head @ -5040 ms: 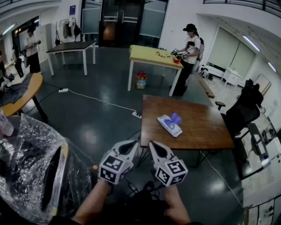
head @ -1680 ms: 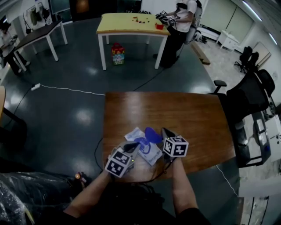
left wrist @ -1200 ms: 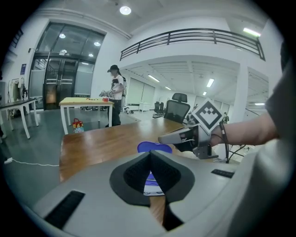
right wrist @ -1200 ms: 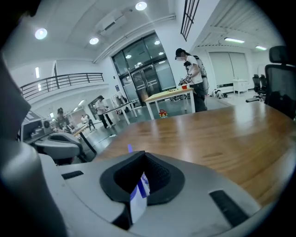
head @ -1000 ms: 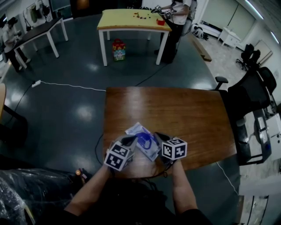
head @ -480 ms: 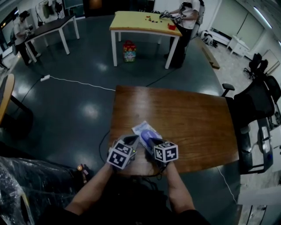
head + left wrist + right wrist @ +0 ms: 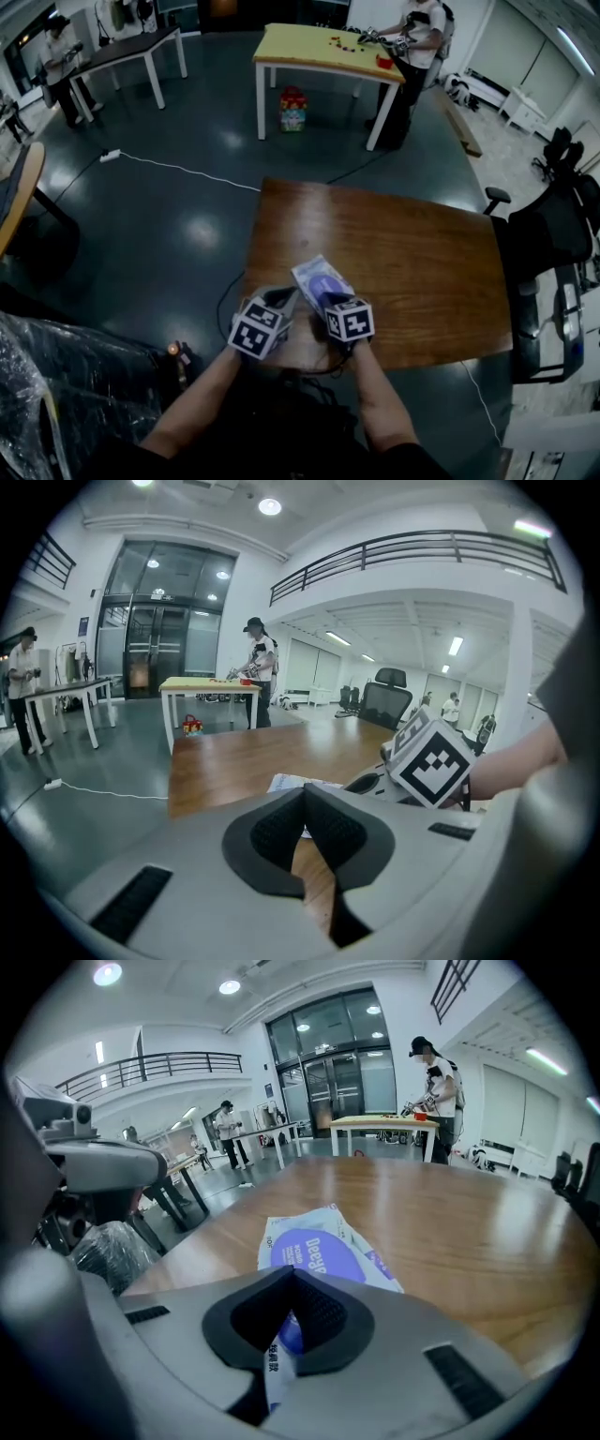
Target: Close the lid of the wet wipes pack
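Near the front left edge of the wooden bench (image 7: 412, 253), both grippers meet over the task's thing. The left gripper (image 7: 281, 298) hangs just beside the pack's left side, its jaws clenched tip to tip on nothing, with bare wood showing behind them. The right gripper (image 7: 328, 302) has its jaws pinched together on the near end flap of the wet wipes pack (image 7: 349, 1241), which lies flat on the bench. Its oval purple lid (image 7: 314, 1252) seems to sit down against the pack.
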Available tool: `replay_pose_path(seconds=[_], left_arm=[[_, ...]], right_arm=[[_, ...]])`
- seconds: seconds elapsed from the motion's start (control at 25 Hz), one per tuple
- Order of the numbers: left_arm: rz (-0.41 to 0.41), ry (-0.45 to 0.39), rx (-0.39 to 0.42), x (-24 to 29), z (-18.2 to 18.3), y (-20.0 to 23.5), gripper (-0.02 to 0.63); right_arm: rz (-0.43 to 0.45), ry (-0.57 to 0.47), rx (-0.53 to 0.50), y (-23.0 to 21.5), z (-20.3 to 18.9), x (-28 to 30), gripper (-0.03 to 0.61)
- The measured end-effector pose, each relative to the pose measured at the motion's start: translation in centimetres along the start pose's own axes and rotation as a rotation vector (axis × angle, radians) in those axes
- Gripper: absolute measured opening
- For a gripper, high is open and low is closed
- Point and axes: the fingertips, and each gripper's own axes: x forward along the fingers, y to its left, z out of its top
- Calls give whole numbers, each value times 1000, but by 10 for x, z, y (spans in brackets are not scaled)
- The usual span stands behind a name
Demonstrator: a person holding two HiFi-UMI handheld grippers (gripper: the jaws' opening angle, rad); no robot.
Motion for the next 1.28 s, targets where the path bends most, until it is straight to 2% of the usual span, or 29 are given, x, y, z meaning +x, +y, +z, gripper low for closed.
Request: replay_pose_path(seconds=[0.12,0.24,0.44,0.64,0.92,1.28], left_arm=[[9,-1,-8,-3,-2,-2,6],[23,-12,-8,-6,1,-4,6],[52,-44,-4,-26,10,-3,6],[28,-106,28,-54,31,-6,6],[-70,-173,100,-89,57,-12,6],[-173,-223,150,-143,71,-21,6]], right_arm=[[-11,-9,-23,2,1,0,11],[-10,-47,5,-2,2,-5,11],[38,-180,47,17,11,-33,11],[58,-359,111,44,41,-84,11],[-105,-549,102,67,76,-157,11],[-195,-697,67,130,116,-222,11]])
